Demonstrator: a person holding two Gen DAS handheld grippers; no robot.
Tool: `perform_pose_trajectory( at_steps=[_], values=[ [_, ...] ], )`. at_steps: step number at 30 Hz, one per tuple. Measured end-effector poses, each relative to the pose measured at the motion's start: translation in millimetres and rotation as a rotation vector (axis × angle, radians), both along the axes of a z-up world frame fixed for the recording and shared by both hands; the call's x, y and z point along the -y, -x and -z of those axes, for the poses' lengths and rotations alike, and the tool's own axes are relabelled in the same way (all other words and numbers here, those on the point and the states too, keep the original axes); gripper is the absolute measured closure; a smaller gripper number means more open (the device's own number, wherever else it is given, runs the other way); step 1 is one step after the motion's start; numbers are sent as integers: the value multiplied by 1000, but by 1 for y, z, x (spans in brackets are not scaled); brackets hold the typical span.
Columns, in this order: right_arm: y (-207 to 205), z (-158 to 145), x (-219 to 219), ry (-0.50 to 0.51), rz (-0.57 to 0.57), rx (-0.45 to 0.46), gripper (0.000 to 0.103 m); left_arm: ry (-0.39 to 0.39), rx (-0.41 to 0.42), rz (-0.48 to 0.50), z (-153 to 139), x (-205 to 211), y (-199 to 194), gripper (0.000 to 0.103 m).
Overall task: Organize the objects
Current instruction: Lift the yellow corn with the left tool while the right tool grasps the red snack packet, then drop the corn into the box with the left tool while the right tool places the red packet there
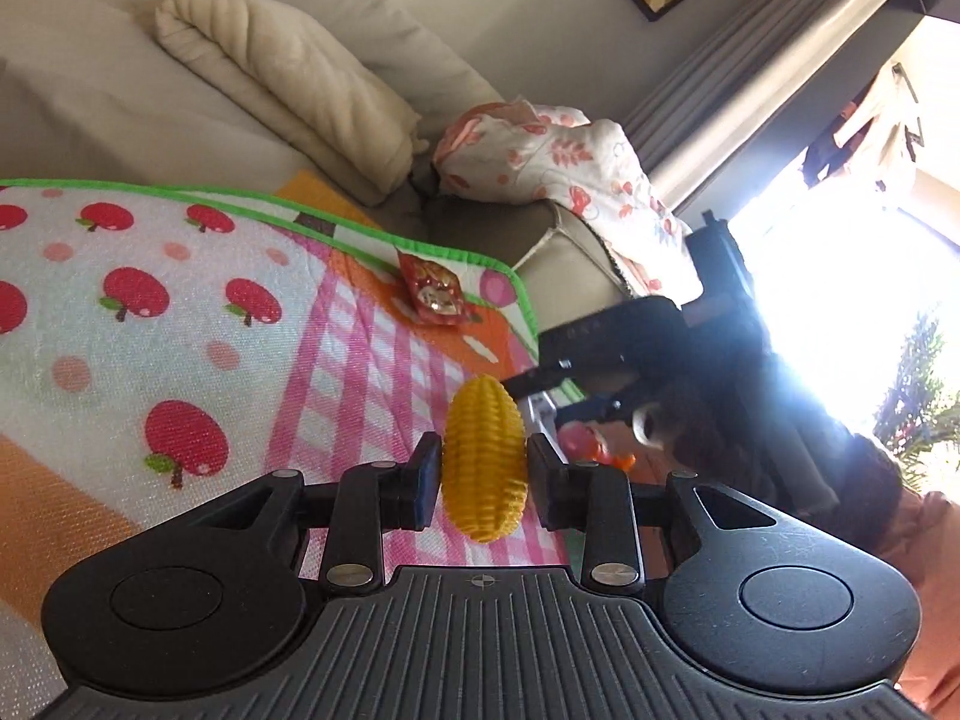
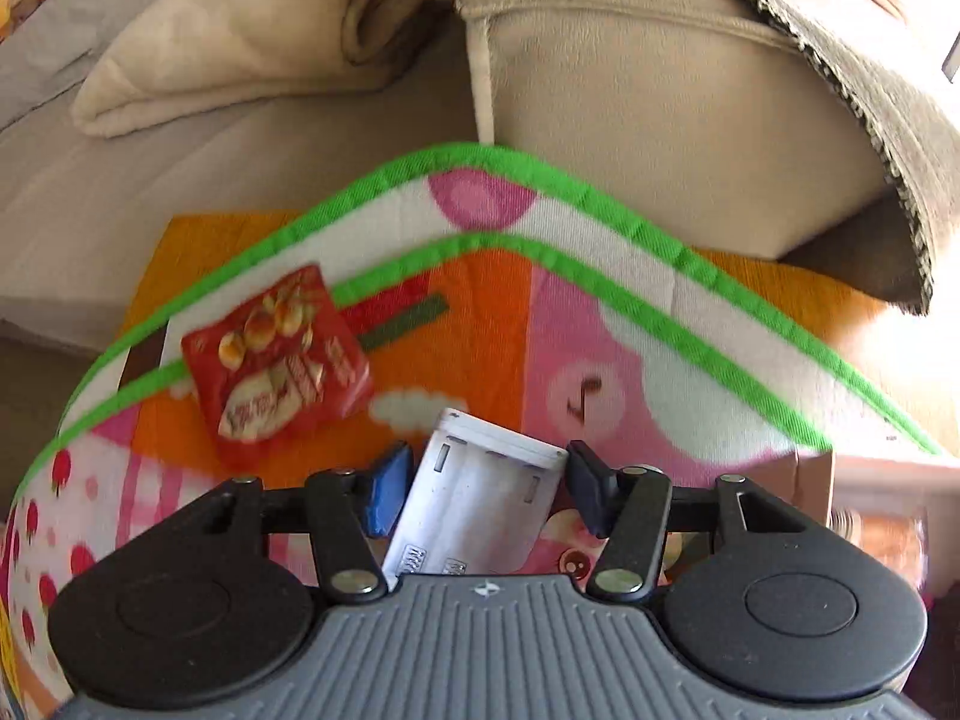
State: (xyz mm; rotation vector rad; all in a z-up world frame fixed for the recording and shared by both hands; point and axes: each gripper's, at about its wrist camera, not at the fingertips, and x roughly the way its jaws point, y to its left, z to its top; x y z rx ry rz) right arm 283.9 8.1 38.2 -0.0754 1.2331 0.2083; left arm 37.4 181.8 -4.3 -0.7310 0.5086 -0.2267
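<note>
Corn comes first in the left wrist view: a yellow ribbed plastic toy corn cob (image 1: 485,461) sits upright between the fingers of the left gripper (image 1: 483,471), which is clenched on it from both sides, above the padded play mat with red apple print and green edging (image 1: 180,312). Beyond the corn, near the mat's green edge, lies a red foil snack packet (image 1: 435,290). Past that edge stands a beige sofa (image 1: 90,96) bearing a folded cream blanket (image 1: 288,84) and a white cloth with orange flower print (image 1: 558,162). To the right of the corn, the black body of the right gripper (image 1: 624,348) reaches in against a bright window.

Right wrist view: a white rectangular plastic case (image 2: 480,498) lies tilted between the fingers of the right gripper (image 2: 486,489); the pads stand just beside its edges, and I cannot tell whether they press it. Left of the case the snack packet (image 2: 276,360) rests on the mat (image 2: 690,360), with the sofa (image 2: 630,108) beyond the green edging.
</note>
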Motion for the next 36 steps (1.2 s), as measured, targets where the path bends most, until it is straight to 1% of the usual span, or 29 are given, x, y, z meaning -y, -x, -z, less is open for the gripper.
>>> perform_pose_trajectory(
  at_steps=[3,4,5,6,7,8,9,10,11,14,16,18,19,20,22,24,26,29,31,33,35,36],
  values=[
    [35,-4,-7,-9,-126,-81,47,-8,0,-14,-2,1,1,69],
    [47,-7,-12,-14,-174,-77,46,-8,-2,-17,-1,0,1,69],
    [55,-13,-16,-15,-214,-48,32,-7,-5,-17,-1,0,0,69],
    [60,-20,-21,-12,-243,6,23,-6,-9,-16,-1,0,0,69],
    [62,-26,-27,-6,-254,77,10,-5,-14,-15,0,-1,-1,69],
    [61,-33,-34,4,-258,150,5,-4,-19,-11,1,-1,-2,69],
    [58,-36,-41,9,-263,204,4,-2,-23,-6,2,-1,-2,69],
    [50,-37,-47,4,-262,232,3,-1,-26,-1,3,0,-3,69],
    [31,-33,-56,-11,-253,244,2,0,-28,3,4,-1,-3,69],
    [-13,-19,-72,-64,-202,213,0,0,-41,5,7,-1,-5,69],
    [-33,-4,-81,-63,-174,197,0,11,-54,2,10,-3,-5,69],
    [-43,7,-85,-34,-146,199,2,18,-57,-2,11,-5,-5,69],
    [-44,11,-84,-33,-150,190,13,22,-54,0,11,-5,-4,69],
    [-40,10,-84,-23,-154,210,23,22,-52,5,11,-5,-4,69],
    [-30,1,-78,-31,-173,195,25,19,-58,38,11,-1,-6,69],
    [-8,-14,-63,-85,-181,180,25,7,-75,82,13,5,-9,69],
    [25,-34,-46,-129,-211,186,25,-37,-83,111,10,14,-8,69],
    [77,-68,-15,-185,-243,235,25,-75,-65,160,-1,28,7,69],
    [114,-85,10,-210,-257,280,25,-105,-72,208,-5,44,20,69],
    [157,-96,38,-198,-277,330,25,-154,-93,258,-6,62,27,69],
    [198,-97,67,-167,-292,359,25,-208,-108,293,-10,79,33,69],
    [217,-95,80,-157,-291,359,25,-227,-111,304,-12,85,37,69]
  ],
)
